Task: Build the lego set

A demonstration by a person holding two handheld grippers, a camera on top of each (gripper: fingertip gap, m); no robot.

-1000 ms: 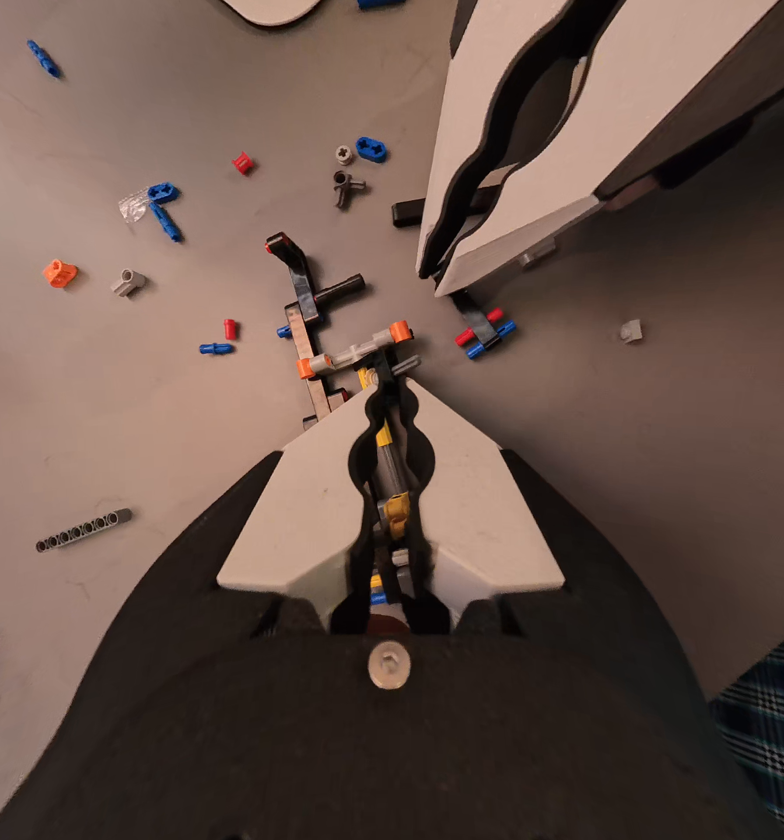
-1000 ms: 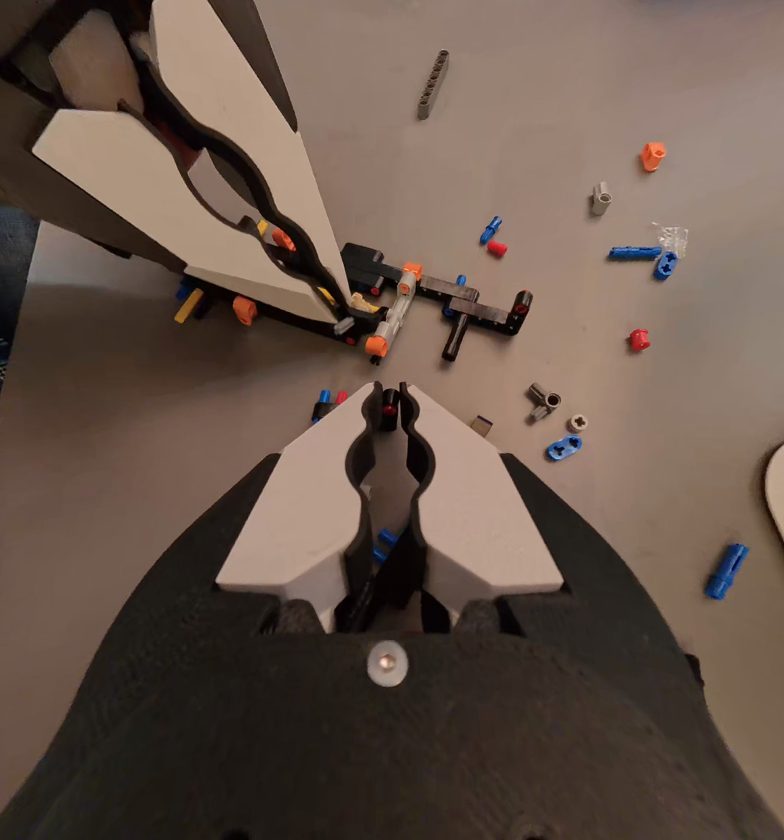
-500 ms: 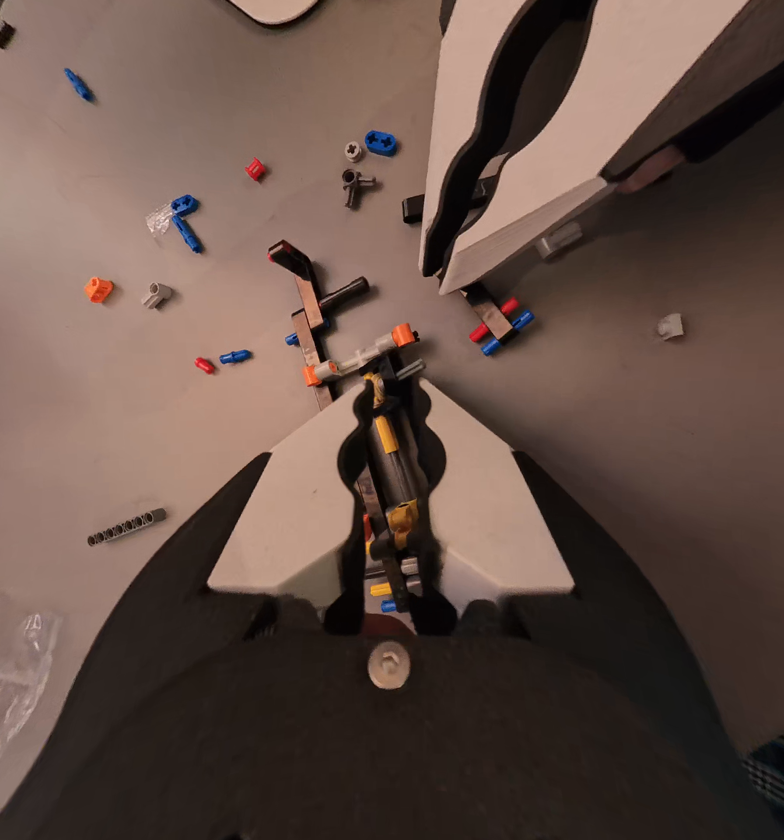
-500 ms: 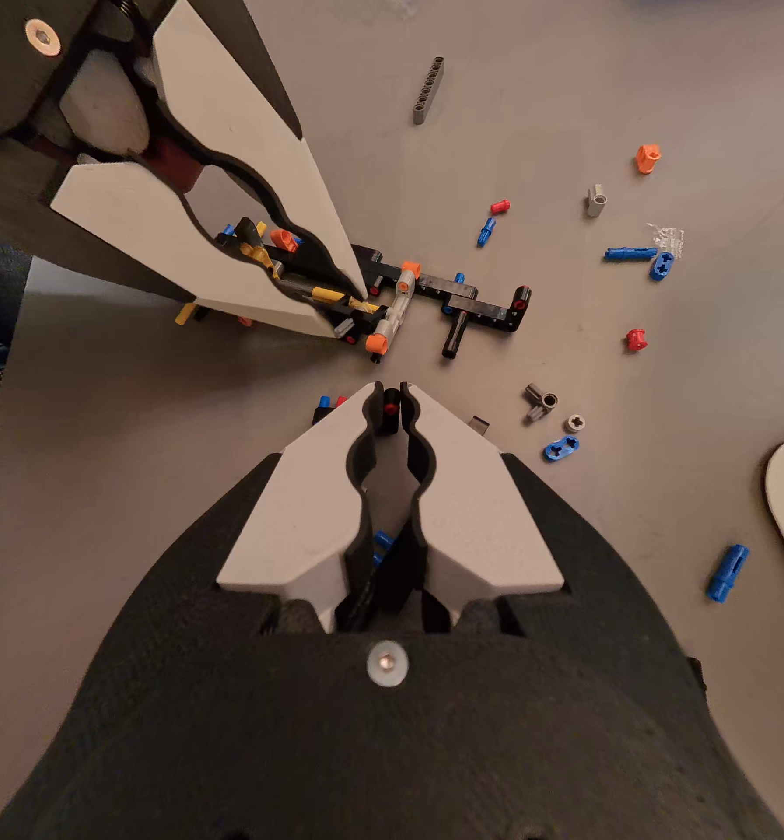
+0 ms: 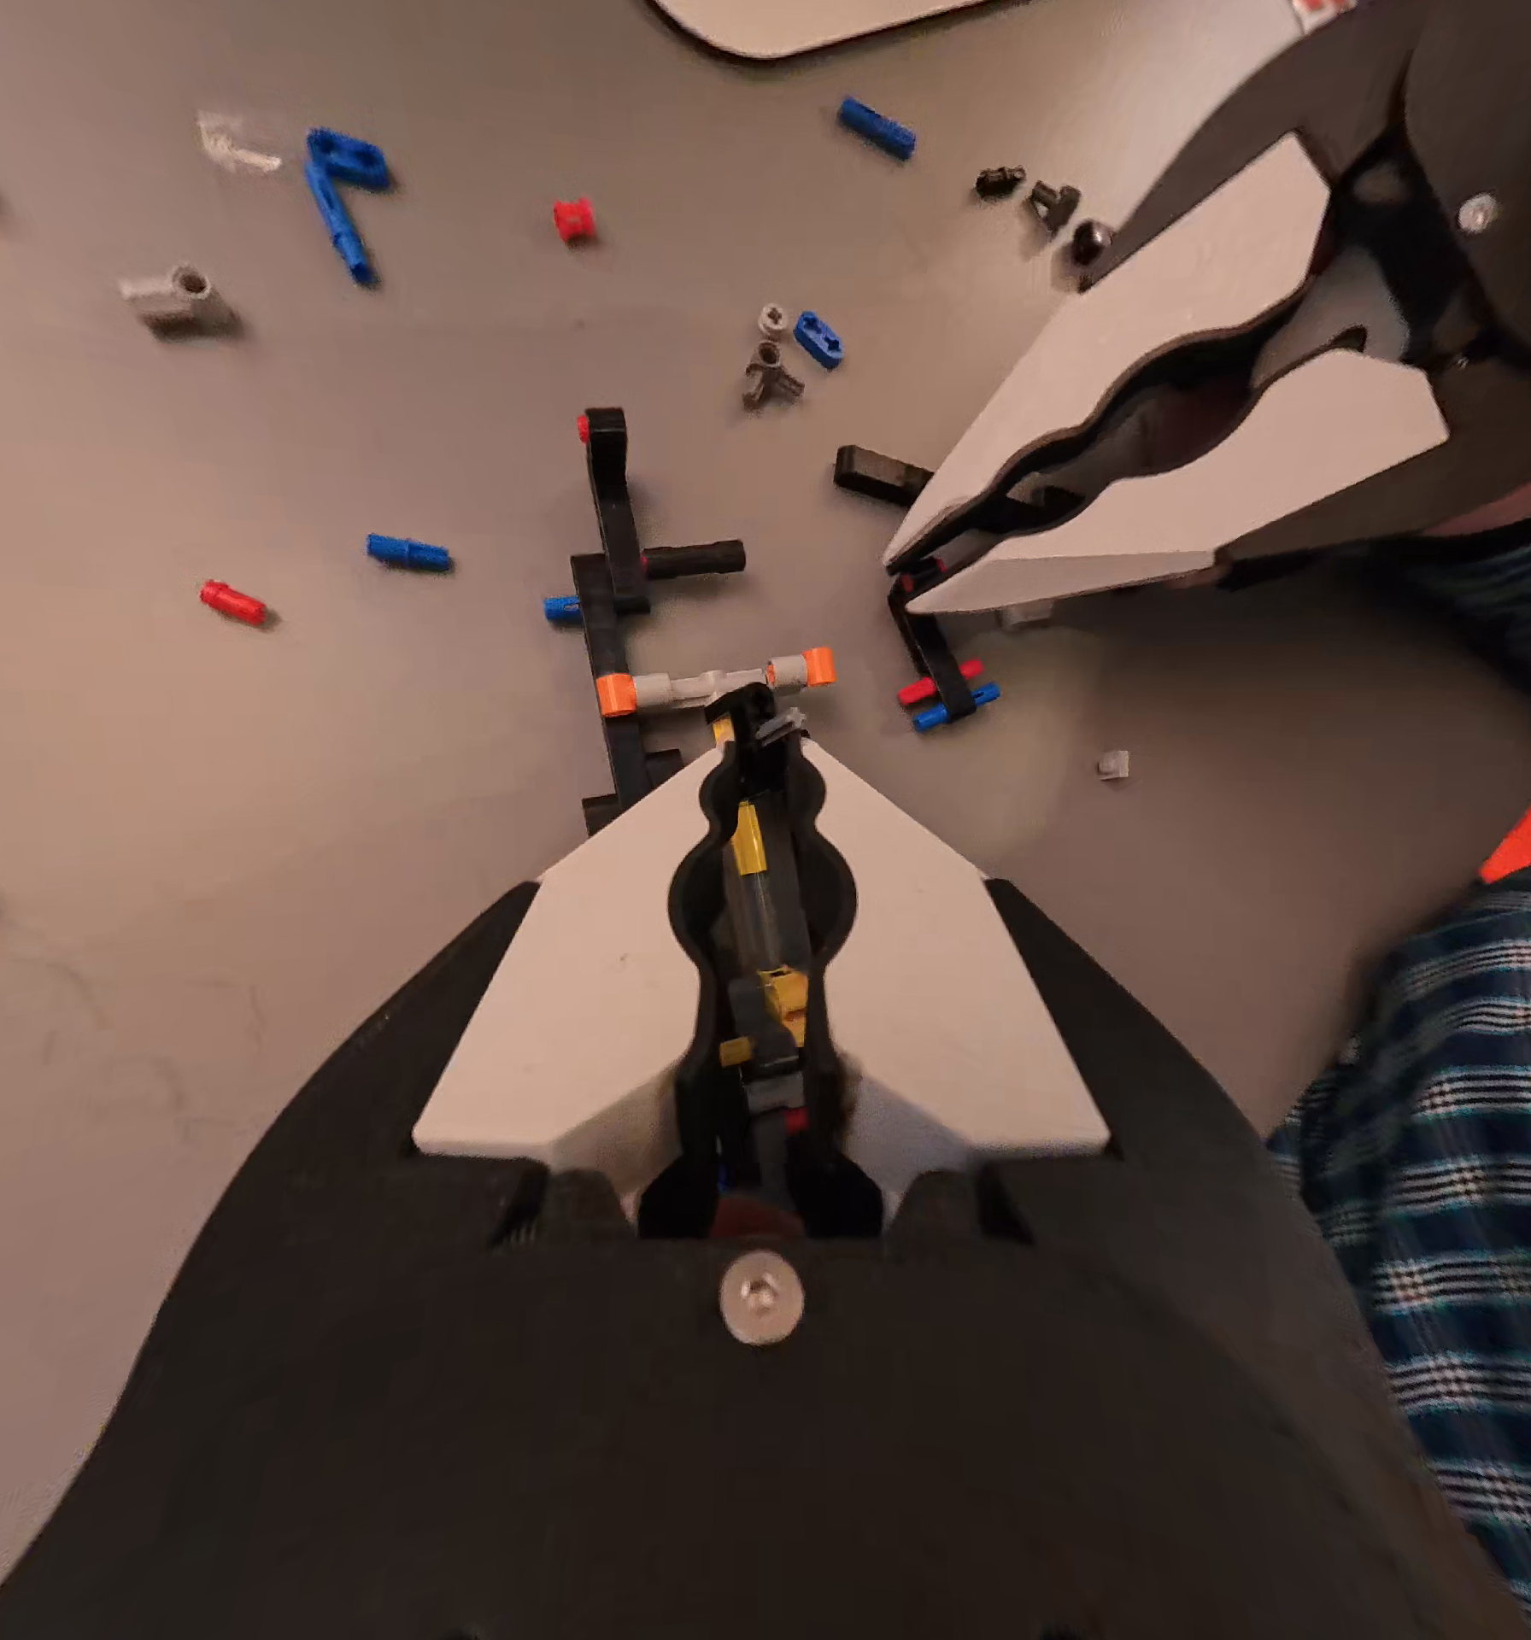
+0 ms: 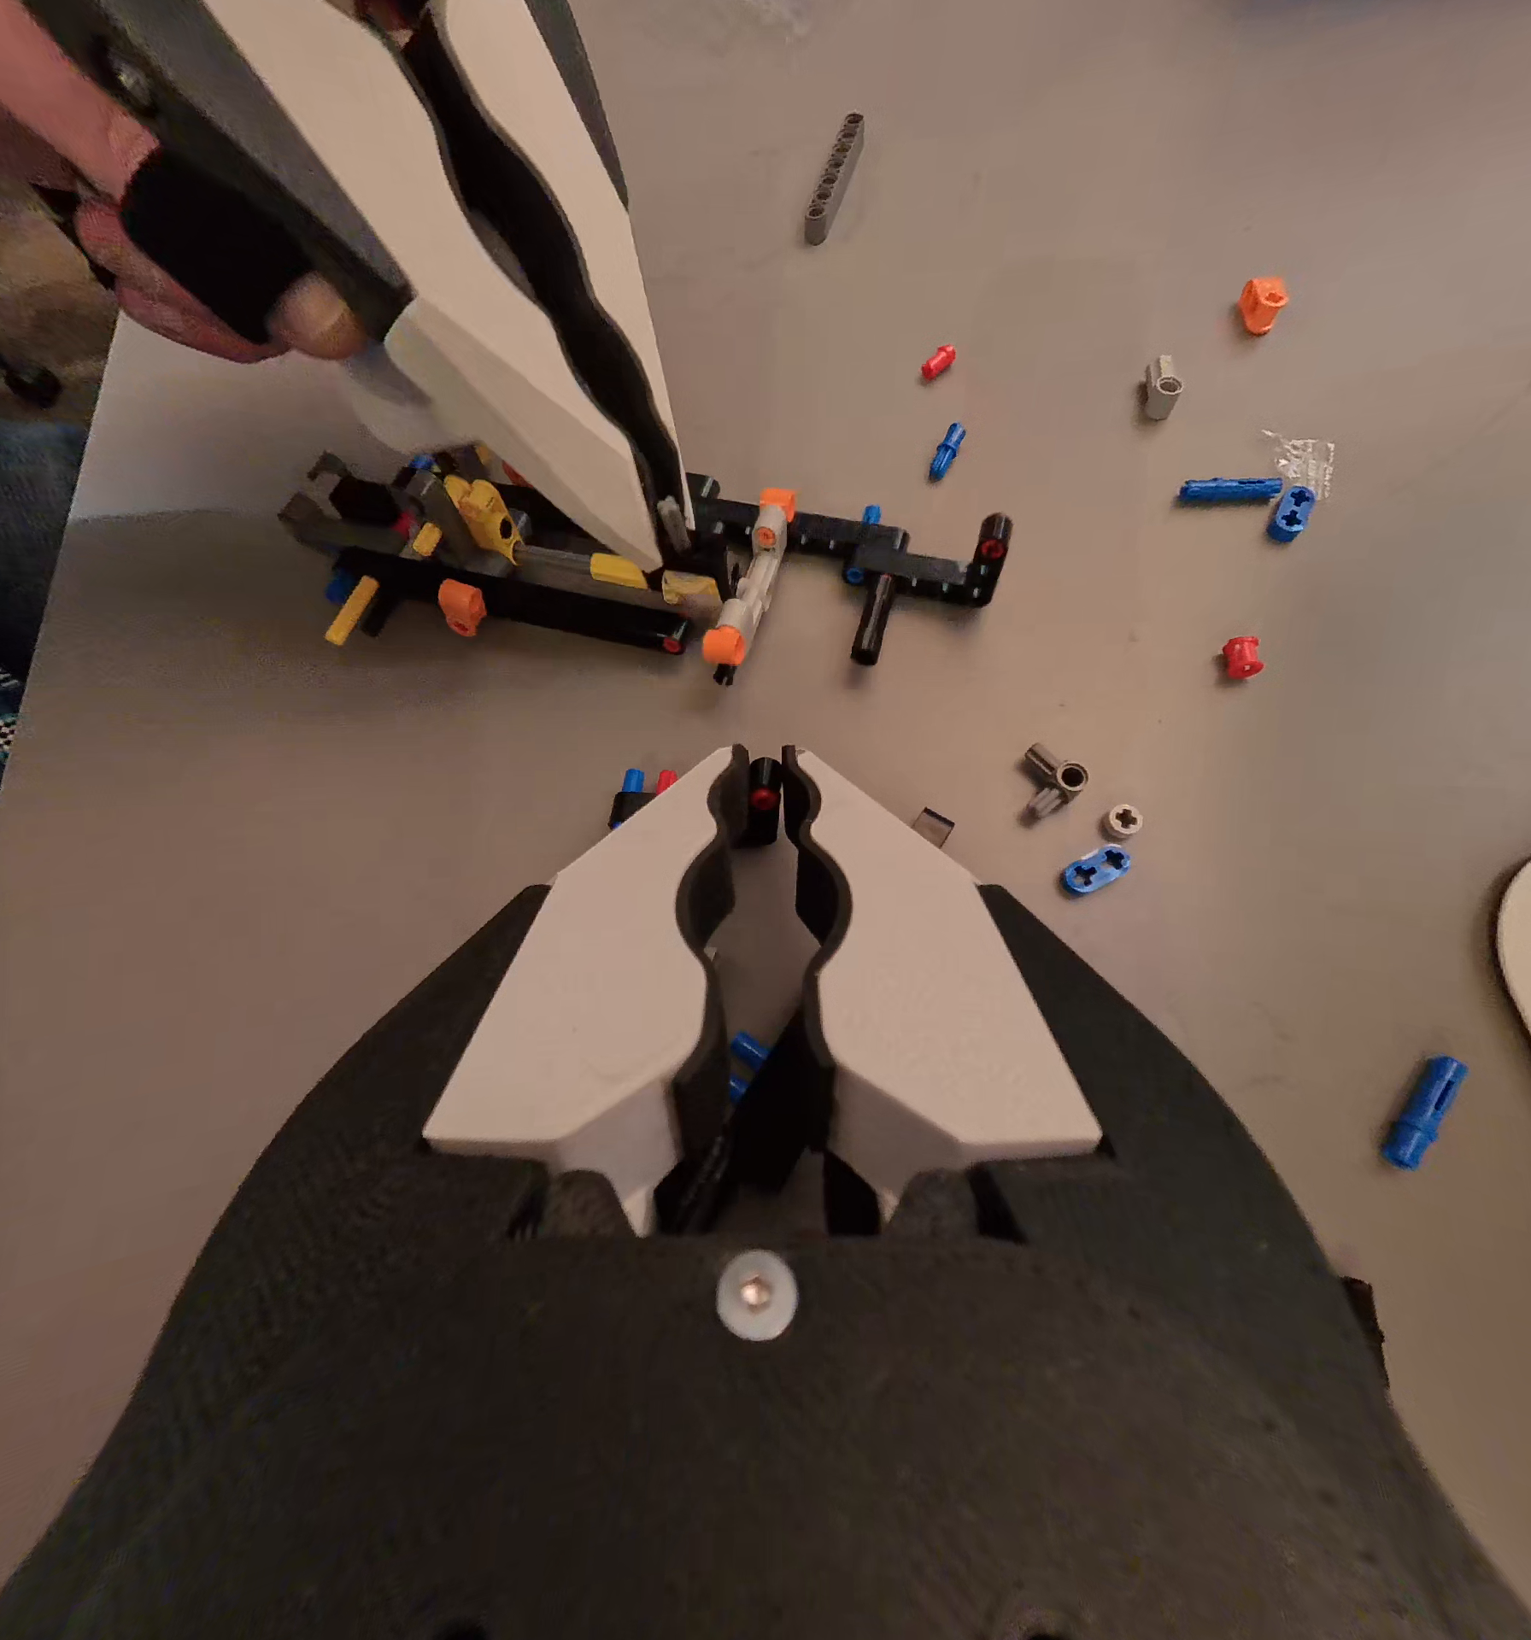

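My left claw (image 5: 757, 754) is clamped on the half-built lego assembly (image 6: 513, 568), whose black, yellow and grey body runs back between the fingers while its black beam frame reaches forward along the grey desk (image 5: 212, 843). An orange-capped grey axle (image 5: 713, 688) crosses just ahead of the tips. In the right wrist view that assembly lies on the desk under the left claw, with a hand (image 6: 78, 204) gripping the handle. My right claw (image 6: 760, 763) is pinched narrow on a small black beam piece (image 6: 760, 799) with a red pin at its end; from the left view, blue and red pins (image 5: 948, 701) stick out of its lower end. It sits near the assembly but apart from it. Loose blue, red, orange and grey parts lie scattered around, including a long grey beam (image 6: 833, 177).
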